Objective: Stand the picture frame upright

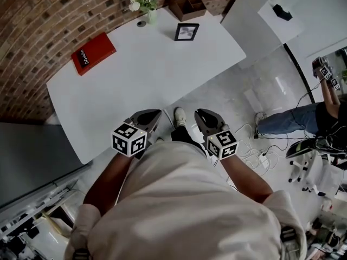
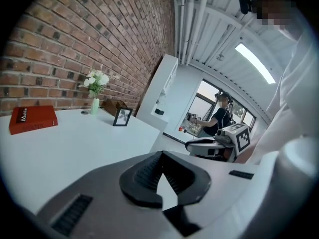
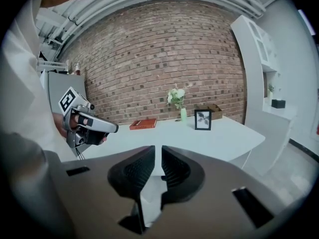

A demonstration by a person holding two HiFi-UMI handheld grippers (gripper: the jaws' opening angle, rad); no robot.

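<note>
Holding nothing, your left claw (image 2: 160,156) is closed up, tips together with only air in the notch behind them. Your right claw (image 3: 155,153) stands a narrow slit apart, likewise with nothing in the gap. Both hang at your waist, side by side, off the near edge of the table (image 1: 135,80) and touching nothing on it. Looking outward from them, the frame (image 1: 186,32) is across the whole tabletop, at the far edge near the far right corner, well apart from either claw. From both gripper views it reads as upright: face toward you, bottom edge on the table, no lean that shows from here, though whatever props it at the back is hidden. Just behind it, by the brick wall, sits a wooden box (image 1: 187,6). A vase (image 1: 152,17) of white flowers stands to the frame's left, and a red book (image 1: 93,53) lies flat near the far left corner. Judged from how things lie, the job looks done: the frame is up and nothing grips it. What is left, if anything, is to confirm that it stands steady on its own; no reach or grasp seems called for.
</note>
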